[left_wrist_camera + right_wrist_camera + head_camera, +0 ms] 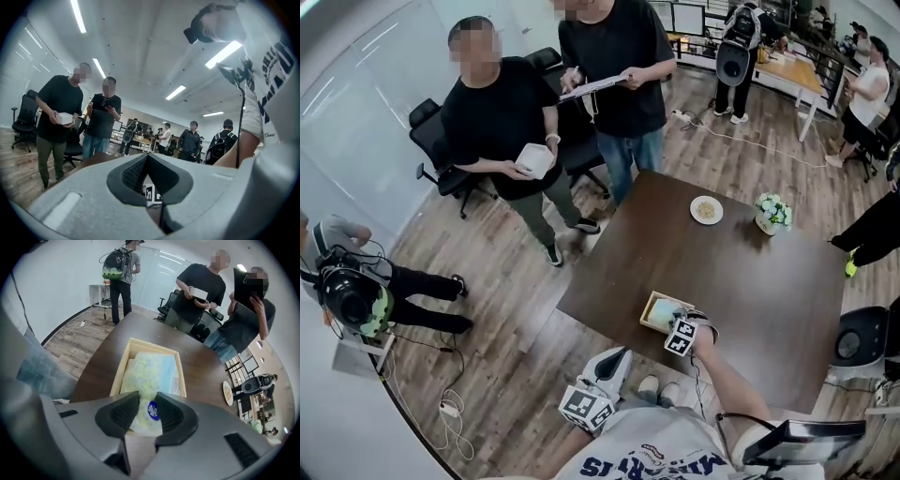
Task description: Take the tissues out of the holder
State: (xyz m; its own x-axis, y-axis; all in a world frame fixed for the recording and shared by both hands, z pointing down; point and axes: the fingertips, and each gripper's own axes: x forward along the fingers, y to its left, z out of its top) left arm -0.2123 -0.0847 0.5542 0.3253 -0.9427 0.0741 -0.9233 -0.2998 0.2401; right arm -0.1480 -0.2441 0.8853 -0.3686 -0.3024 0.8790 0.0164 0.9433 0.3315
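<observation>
Tongs, we count two: right tongs (147,398) open astride one pack (150,369) lying in one holder (120,366) just ahead; left tongs (147,157) closed, empty.

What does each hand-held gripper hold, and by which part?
Nothing. Right hand-held gripper: open around one end of the tissue pack. Left hand-held gripper: shut, empty.

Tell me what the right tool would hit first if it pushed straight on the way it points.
The tissue pack in the wooden holder: its near end lies between the right tool's open jaws, so it would likely meet that first, though depth is unclear.
</observation>
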